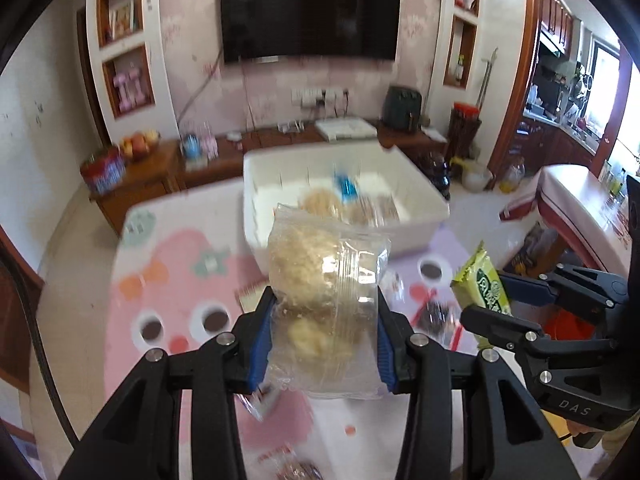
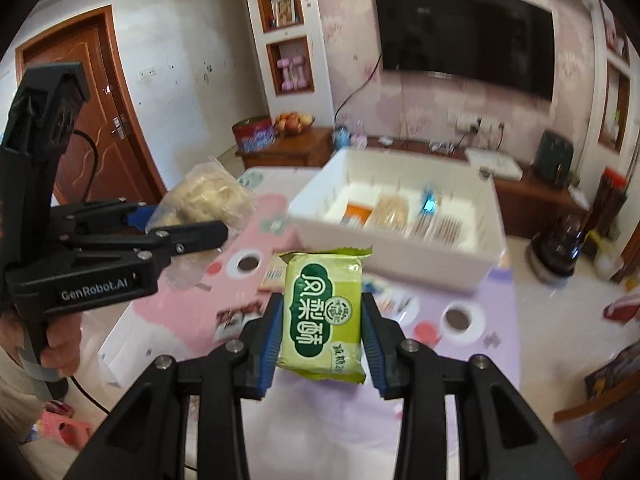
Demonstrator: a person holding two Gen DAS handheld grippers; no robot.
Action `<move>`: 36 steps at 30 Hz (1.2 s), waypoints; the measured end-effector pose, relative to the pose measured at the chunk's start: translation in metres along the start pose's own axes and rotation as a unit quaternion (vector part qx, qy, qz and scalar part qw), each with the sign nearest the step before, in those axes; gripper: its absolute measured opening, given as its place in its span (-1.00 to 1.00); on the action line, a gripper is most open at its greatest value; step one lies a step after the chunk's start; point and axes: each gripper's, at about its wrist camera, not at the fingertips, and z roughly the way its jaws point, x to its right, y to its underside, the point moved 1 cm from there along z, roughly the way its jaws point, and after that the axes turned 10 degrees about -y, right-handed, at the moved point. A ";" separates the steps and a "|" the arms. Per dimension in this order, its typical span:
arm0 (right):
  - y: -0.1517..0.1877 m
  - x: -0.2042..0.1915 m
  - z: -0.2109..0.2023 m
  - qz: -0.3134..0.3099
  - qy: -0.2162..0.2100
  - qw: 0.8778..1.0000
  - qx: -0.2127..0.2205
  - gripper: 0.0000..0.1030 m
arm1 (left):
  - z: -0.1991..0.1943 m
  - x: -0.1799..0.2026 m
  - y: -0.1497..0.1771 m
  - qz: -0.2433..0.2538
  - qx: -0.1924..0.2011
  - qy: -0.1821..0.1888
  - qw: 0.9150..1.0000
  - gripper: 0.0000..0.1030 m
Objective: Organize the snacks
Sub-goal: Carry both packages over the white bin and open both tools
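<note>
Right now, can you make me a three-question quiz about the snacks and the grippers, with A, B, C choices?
1. Where is the white plastic divided bin?
A. On the cartoon-print table mat
B. On the floor
C. On the TV

2. What colour is the rectangular snack packet in the right gripper?
A. Red
B. Green
C. Black

3. What is the left gripper doing?
A. Hanging open
B. Lying in the bin
C. Clamped on a clear bag of pale puffed snacks

Answers: 1 A, the bin stands on the mat. 2 B, its wrapper is green. 3 C, both fingers press the bag's sides.
</note>
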 end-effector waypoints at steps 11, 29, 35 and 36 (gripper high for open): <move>-0.107 0.023 -0.030 -0.046 0.053 0.994 0.087 -0.27 | -0.013 0.000 -0.108 0.003 0.073 -0.030 0.997 -0.19; -0.186 0.131 0.067 0.055 0.094 0.993 0.053 -0.27 | 0.138 0.011 -0.193 -0.019 0.019 -0.047 0.999 -0.19; -0.173 0.155 0.110 0.081 0.098 0.992 0.009 -0.27 | 0.184 0.016 -0.187 -0.019 -0.011 -0.057 0.998 -0.19; -0.172 0.158 0.114 0.084 0.098 0.992 0.004 -0.27 | 0.190 0.018 -0.185 -0.020 -0.016 -0.059 0.998 -0.19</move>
